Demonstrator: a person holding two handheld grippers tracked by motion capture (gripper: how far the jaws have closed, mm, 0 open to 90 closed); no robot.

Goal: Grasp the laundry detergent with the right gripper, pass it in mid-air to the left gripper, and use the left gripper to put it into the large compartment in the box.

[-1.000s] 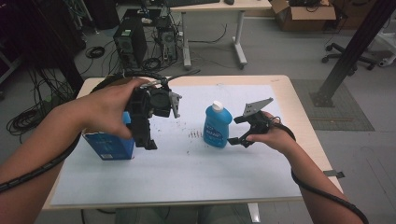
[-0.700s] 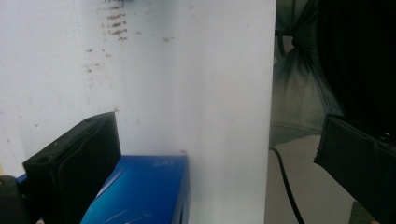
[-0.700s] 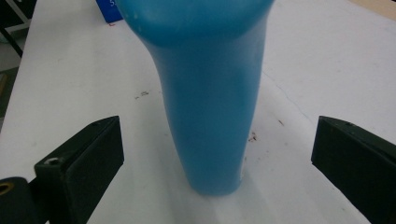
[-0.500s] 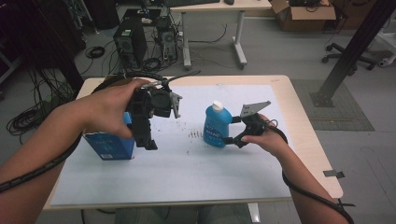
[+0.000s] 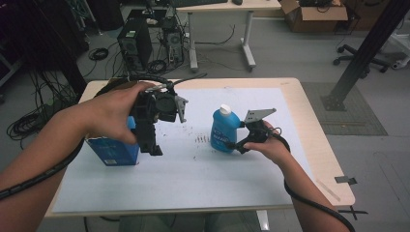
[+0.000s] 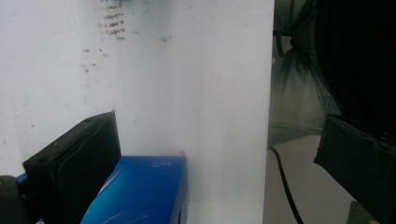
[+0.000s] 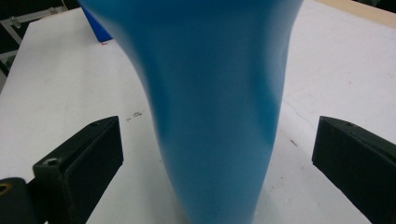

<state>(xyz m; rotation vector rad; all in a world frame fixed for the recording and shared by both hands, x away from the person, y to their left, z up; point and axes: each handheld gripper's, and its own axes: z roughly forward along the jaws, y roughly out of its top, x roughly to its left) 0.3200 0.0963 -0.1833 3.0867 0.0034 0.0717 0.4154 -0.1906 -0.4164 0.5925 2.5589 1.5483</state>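
right hand-held gripper (image 5: 238, 143): your jaws apart, straddling bottle (image 5: 222, 129) at 12 o'clock, upright
left hand-held gripper (image 5: 153, 147): apart, over box (image 5: 112, 151)

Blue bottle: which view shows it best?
The high view. There the bottle stands upright on the white mat, white cap and label visible, with the right claw at its base. The right claw view gives a blurred close-up of its blue body between open jaws. The left claw view looks at the blue box instead.
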